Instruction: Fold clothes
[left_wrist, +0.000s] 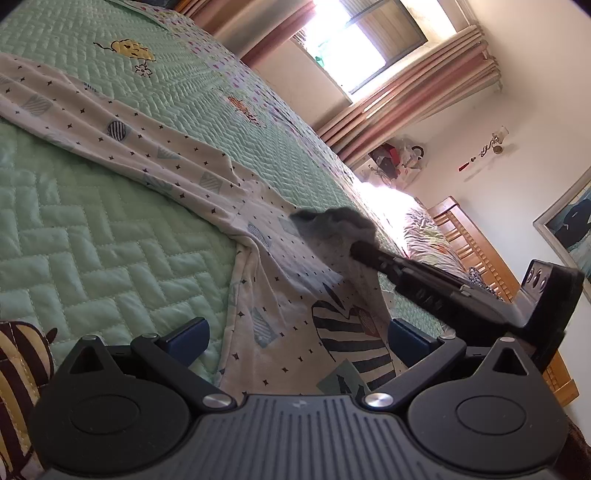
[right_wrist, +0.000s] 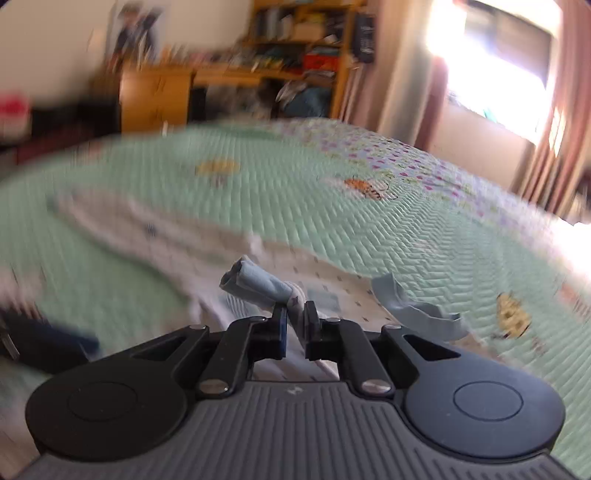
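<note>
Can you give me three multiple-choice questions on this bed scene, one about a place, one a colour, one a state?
1. Where does the garment lie?
A on the quilt
B on the floor
C on a chair

2. What colour is the quilt?
A red
B green
C black

3. How is the right hand-held gripper?
A wide open
B out of view
C shut on the cuff

Answers: 1 A, the white garment spreads over the quilt. 2 B, its stitched field is pale green. 3 C, the blue-grey cuff sticks out between its pinched fingers.

Green quilted bedspread (left_wrist: 110, 229), striped curtains (left_wrist: 413, 92), wooden bookshelf (right_wrist: 295, 44)
</note>
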